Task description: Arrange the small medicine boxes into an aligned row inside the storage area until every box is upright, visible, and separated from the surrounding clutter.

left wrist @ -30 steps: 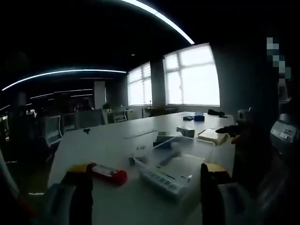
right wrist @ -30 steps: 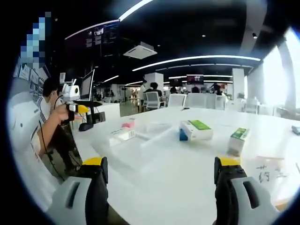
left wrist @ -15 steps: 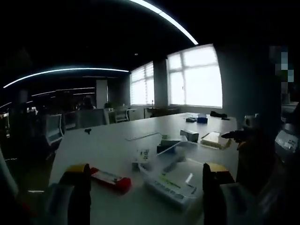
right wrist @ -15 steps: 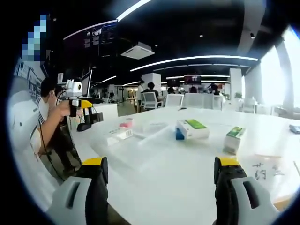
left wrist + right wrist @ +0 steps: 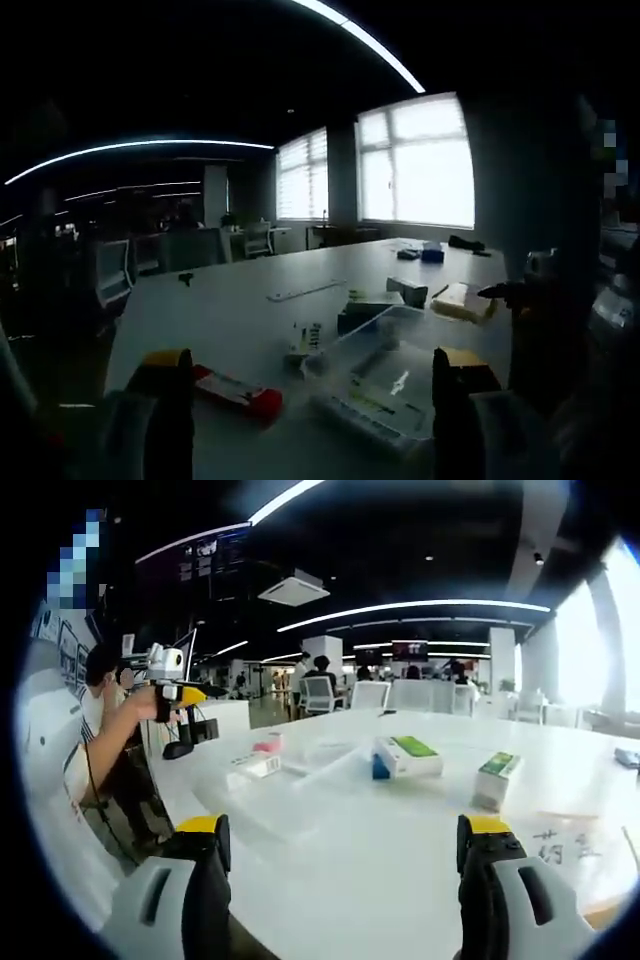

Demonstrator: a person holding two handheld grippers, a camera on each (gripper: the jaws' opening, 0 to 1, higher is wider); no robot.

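Clearly I am at the very start: both my left tongs [image 5: 310,400] and my right tongs [image 5: 340,875] hang spread and empty above the white tabletop [image 5: 400,860]. Ahead of the right tongs a blue-and-green medicine box [image 5: 405,756] lies flat, a green-topped box [image 5: 497,777] stands near it, and a clear storage tray [image 5: 385,385] sits between my left jaws, beside a red-ended box [image 5: 240,392]. Next, I judge, I must reach for one box and stand it inside the tray.
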